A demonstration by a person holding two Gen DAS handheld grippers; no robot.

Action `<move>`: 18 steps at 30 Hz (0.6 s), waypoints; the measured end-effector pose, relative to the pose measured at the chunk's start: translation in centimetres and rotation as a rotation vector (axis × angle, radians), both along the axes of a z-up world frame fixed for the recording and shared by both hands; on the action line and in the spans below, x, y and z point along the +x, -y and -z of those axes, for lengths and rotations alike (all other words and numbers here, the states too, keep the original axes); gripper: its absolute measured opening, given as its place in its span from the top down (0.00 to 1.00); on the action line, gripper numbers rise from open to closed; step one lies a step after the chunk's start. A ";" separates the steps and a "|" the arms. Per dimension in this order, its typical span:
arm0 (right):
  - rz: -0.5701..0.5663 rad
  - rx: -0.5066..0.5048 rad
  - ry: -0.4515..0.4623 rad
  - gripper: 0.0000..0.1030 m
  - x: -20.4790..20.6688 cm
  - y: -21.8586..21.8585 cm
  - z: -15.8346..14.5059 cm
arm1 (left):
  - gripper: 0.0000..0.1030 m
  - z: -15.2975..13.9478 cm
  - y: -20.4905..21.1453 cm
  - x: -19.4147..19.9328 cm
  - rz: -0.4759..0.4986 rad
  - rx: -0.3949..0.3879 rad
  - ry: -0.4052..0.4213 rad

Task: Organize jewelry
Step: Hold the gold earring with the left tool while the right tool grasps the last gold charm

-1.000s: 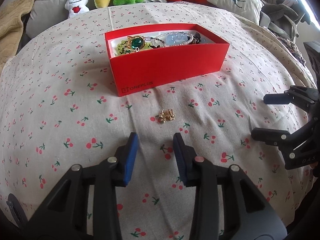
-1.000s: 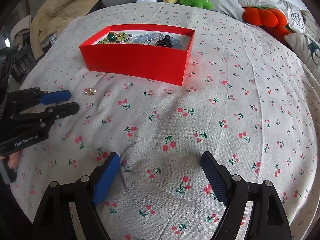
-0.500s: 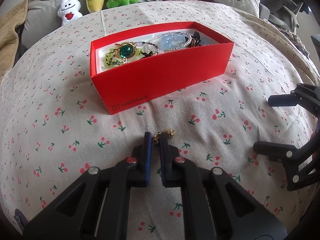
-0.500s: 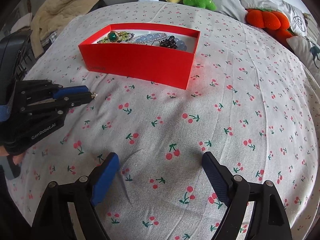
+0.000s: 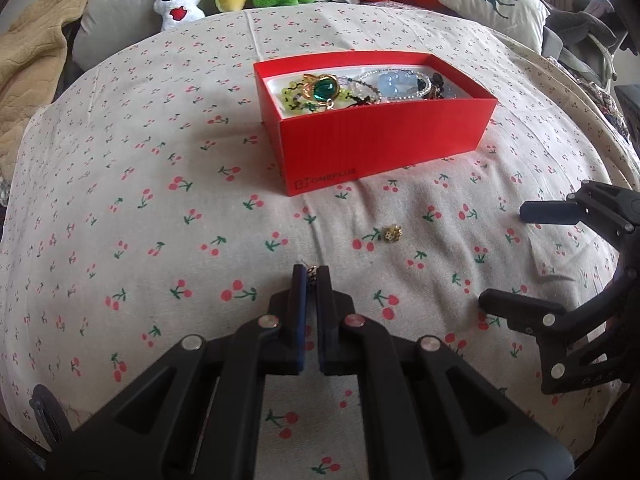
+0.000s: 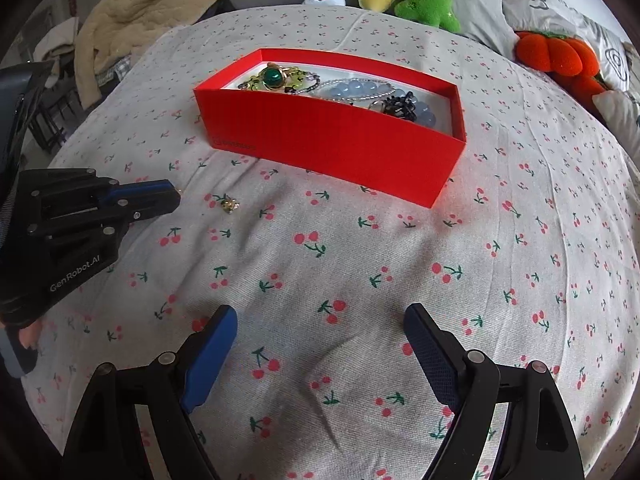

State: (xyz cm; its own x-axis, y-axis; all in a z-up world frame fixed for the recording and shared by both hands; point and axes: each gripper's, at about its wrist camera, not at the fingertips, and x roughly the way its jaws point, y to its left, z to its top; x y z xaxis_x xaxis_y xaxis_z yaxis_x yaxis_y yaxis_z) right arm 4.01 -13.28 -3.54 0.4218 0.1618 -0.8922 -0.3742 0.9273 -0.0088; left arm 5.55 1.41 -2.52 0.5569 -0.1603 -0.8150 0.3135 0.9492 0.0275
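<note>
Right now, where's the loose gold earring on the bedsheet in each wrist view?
Left wrist: the loose gold earring lies right of centre on the cherry-print bedsheet, in front of the red box, ahead and right of the shut left tool.
Right wrist: earring left of centre, beside the left tool's tips.
Shared landmark: the red box; the earring sits off its logo-end corner in both.

red box (image 5: 376, 148) walls upright ahead, bare cloth (image 5: 160, 216) around it, gold earring (image 5: 393, 233) lying loose
</note>
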 end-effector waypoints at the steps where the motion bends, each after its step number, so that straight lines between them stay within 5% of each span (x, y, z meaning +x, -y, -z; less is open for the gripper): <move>1: -0.003 0.000 0.001 0.16 0.1 -0.5 0.1 | 0.95 0.0 -0.4 -0.1 -0.008 -0.004 -0.001; 7: 0.019 0.022 -0.001 0.18 1.4 -2.9 0.2 | 0.95 -0.2 -2.2 -0.3 -0.047 -0.026 -0.011; 18: 0.020 0.004 0.017 0.40 3.1 -5.8 0.3 | 0.95 -0.2 -3.0 -0.4 -0.059 -0.047 -0.022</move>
